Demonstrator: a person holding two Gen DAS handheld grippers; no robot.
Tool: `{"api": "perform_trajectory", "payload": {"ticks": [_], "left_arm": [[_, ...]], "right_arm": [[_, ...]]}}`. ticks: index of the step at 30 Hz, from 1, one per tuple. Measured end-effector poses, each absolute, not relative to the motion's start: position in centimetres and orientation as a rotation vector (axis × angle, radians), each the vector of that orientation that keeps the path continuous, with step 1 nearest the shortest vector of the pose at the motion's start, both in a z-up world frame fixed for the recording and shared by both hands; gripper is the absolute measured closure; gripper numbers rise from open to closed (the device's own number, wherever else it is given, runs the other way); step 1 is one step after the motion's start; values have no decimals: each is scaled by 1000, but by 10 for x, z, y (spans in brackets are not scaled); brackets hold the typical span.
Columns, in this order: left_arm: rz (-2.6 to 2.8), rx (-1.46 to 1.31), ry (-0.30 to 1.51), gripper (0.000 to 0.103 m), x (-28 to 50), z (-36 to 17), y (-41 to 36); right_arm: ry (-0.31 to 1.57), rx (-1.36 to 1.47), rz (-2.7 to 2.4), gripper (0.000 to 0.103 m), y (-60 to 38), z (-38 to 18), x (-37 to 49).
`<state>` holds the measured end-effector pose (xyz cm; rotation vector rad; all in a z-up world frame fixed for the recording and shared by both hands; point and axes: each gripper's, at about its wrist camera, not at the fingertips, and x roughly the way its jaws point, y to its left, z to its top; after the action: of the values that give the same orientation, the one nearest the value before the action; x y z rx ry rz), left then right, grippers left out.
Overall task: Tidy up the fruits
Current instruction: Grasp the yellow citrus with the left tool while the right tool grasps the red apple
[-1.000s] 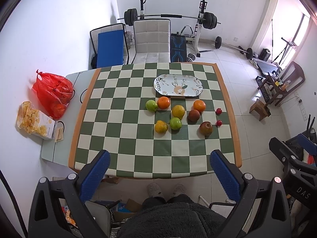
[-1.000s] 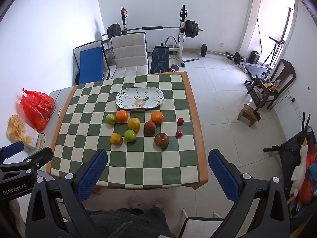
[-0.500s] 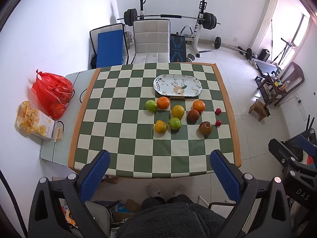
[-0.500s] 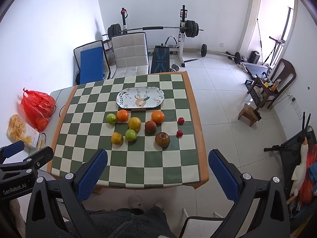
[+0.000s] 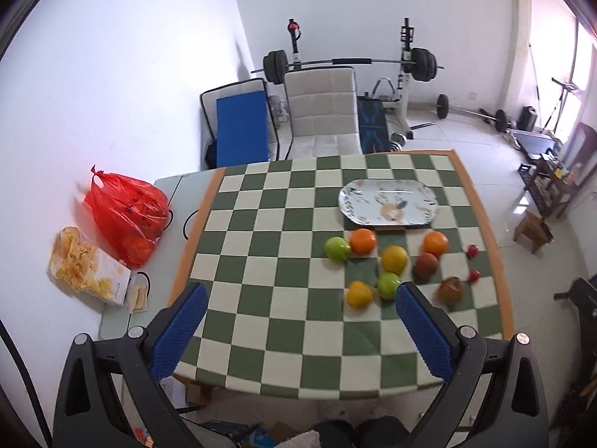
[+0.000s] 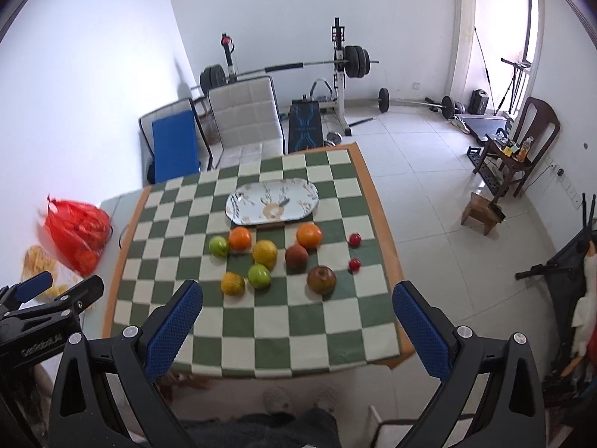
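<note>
A: Where is the fruit?
B: Loose at the middle of the checkered tabletop point(image 6: 261, 332), just short of the oval plate point(image 6: 271, 202).
A: The claws?
B: Left claw point(image 5: 300, 326) and right claw point(image 6: 296, 323) both gape wide, holding nothing.

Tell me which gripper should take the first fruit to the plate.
Right, probably. The right gripper is open and has the fruit cluster centred ahead of it, the green apple nearest. The left gripper, also open, faces bare cloth; the fruit sits off to its right. The plate holds nothing yet.
</note>
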<state>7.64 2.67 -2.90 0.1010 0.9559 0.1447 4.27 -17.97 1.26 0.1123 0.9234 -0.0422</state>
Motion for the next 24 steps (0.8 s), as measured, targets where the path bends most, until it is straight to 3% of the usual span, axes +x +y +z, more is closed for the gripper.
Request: {"api": "perform_trajectory", "payload": {"ticks": [7,11,16,24], "left_arm": [[183,85,1050,0,138,-102,58],[135,14,1236,1,179,-165,56],[105,-130,1490,19,212,-241,54],[34,-321,1744,20,244,-324,33]], "right_arm": [[1015,163,-126,0,-203,-82,100],[1113,162,-125,0,-212,-141,134],[1257,180,-113,0,-232,-229,178],[1458,206,-60,8,-249,-325,218]]}}
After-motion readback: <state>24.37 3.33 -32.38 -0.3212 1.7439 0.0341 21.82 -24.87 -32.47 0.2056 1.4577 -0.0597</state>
